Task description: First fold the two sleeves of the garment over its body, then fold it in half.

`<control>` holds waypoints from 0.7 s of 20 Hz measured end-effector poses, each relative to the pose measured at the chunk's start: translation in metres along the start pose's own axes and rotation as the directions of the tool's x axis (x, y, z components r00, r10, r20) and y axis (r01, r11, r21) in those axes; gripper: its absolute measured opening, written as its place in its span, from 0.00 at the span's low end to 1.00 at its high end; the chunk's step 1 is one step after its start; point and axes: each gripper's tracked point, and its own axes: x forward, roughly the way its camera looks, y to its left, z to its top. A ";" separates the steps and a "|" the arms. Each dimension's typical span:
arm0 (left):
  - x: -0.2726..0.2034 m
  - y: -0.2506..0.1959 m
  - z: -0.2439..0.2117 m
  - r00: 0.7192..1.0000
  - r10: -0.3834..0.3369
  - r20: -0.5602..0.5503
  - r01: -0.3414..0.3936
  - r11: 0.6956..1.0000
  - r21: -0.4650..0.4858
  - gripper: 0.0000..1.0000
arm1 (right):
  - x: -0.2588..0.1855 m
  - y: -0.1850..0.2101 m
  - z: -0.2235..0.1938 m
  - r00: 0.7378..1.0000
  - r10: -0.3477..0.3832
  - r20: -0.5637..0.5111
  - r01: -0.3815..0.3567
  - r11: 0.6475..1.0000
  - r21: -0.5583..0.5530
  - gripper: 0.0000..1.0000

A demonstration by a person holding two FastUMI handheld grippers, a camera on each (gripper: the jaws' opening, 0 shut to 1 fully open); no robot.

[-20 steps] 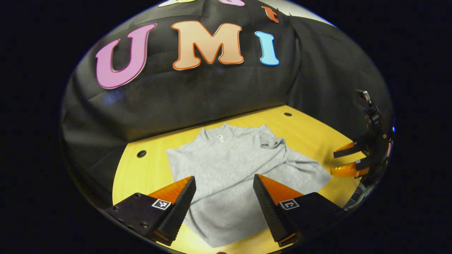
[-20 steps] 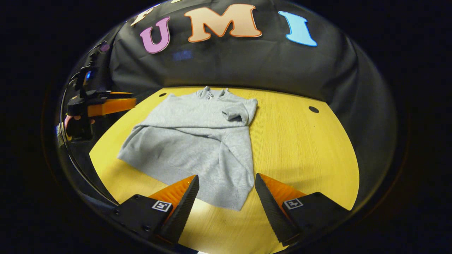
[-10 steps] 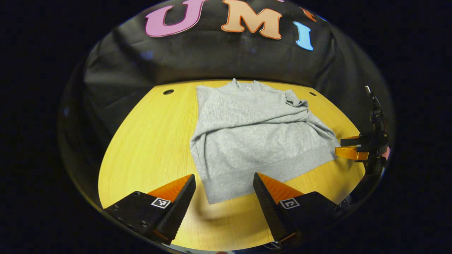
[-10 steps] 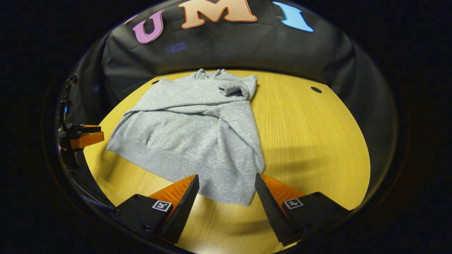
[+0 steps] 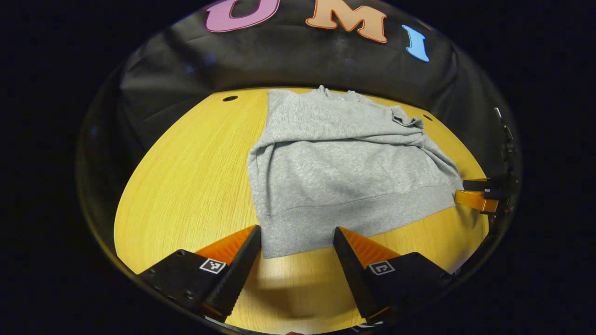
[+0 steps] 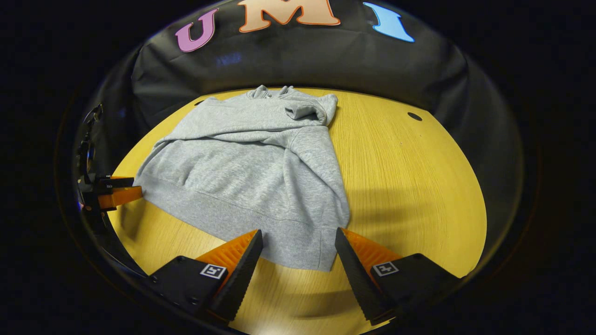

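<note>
Grey sweatshirt (image 5: pixel 344 177) lies flat on the wooden table (image 5: pixel 186 186), sleeves folded over its body, while the left gripper (image 5: pixel 295 251) and right gripper (image 6: pixel 298 253) each hover fingers spread wide at a hem corner, gripping nothing.

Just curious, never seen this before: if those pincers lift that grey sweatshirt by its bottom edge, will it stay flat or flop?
The grey sweatshirt will probably flop: its folds already lie in soft creases. Its ribbed hem looks thick enough to pinch. It may slide on the smooth table.

A yellow wooden table (image 5: pixel 186 177) with small dark holes (image 5: pixel 229 98) fronts a black cloth wall (image 6: pixel 326 65).
</note>
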 end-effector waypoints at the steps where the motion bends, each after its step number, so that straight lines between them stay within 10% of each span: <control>1: 0.001 0.001 0.000 1.000 0.003 0.007 -0.003 1.000 0.003 0.95 | 0.001 -0.001 0.000 1.000 0.000 0.004 0.000 1.000 0.006 0.98; 7: 0.010 -0.007 0.008 0.999 -0.023 0.024 0.023 1.000 0.008 0.73 | 0.001 0.008 0.000 1.000 0.026 -0.008 -0.026 1.000 0.008 0.73; 14: 0.017 -0.020 0.016 0.999 -0.052 0.010 0.052 0.998 0.018 0.04 | 0.002 0.018 0.002 0.998 0.049 -0.033 -0.049 0.999 0.023 0.10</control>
